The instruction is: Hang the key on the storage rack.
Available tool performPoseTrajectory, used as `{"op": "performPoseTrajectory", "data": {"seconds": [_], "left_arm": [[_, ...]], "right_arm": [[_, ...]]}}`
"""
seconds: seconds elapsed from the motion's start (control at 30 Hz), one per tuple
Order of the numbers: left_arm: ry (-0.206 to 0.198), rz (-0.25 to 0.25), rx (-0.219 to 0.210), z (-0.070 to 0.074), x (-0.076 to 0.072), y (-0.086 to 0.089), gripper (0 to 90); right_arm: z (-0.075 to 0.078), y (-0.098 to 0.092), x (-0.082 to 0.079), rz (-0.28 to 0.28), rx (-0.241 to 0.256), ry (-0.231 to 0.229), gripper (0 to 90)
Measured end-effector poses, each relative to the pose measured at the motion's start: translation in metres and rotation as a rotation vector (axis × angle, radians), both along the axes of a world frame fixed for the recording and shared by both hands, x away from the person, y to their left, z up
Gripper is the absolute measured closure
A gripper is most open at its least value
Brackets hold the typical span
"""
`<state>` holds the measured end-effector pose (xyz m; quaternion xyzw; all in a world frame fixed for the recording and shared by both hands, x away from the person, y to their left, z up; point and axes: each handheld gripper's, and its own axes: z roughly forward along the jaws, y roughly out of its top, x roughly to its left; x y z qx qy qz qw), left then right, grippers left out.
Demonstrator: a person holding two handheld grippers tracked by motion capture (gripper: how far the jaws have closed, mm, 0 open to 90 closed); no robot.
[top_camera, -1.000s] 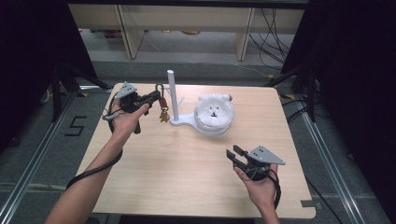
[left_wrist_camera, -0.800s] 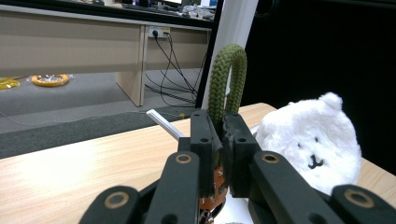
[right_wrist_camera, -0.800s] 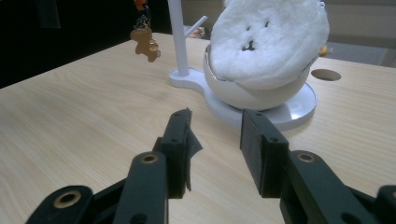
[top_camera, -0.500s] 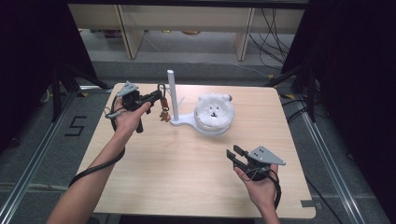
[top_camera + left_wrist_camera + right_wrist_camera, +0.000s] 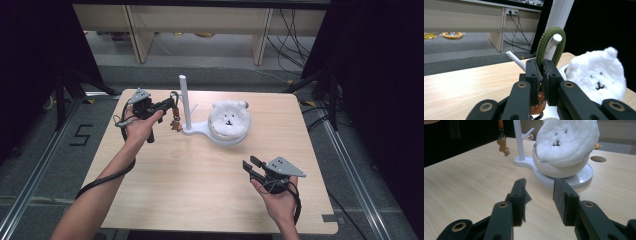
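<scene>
My left gripper [image 5: 169,103] [image 5: 541,72] is shut on the green braided cord loop [image 5: 549,41] of a keychain. Its gingerbread charm [image 5: 175,124] [image 5: 503,147] hangs below the jaws. It holds the loop just left of the white stand's pole [image 5: 183,100]. The tip of a white peg [image 5: 555,39] shows through the loop's opening; I cannot tell whether the loop rests on it. A white bear plush [image 5: 229,118] [image 5: 566,140] lies in the stand's bowl [image 5: 556,171]. My right gripper [image 5: 252,166] [image 5: 539,192] is open and holds nothing, low over the table's front right.
The light wooden table [image 5: 200,180] has bare room in the middle and at the front left. A second thin peg [image 5: 515,60] sticks out from the pole. There is a round hole [image 5: 598,158] in the tabletop behind the bowl. Shelves and cables stand beyond the far edge.
The left gripper has edged slightly toward the pole with the keychain still in it. The right gripper has stayed where it was, open.
</scene>
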<state>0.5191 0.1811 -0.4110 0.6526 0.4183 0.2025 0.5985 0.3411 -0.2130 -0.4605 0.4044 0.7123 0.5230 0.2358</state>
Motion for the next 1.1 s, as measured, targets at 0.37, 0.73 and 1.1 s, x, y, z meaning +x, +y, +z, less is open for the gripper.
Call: {"op": "performPoseTrajectory", "data": {"seconds": [0.37, 0.73, 1.1], "left_arm": [[-0.026, -0.018, 0.046, -0.001, 0.000, -0.002, 76.2], [-0.063, -0.017, 0.152, -0.001, -0.017, 0.006, 57.0], [-0.104, 0.008, 0.209, -0.009, -0.061, 0.028, 41.3]], "right_arm": [[-0.002, 0.002, -0.001, -0.001, 0.026, 0.017, 62.8], [-0.001, 0.000, 0.001, -0.017, 0.000, 0.014, 61.0], [-0.004, -0.008, 0.003, -0.029, 0.000, 0.009, 57.9]]}}
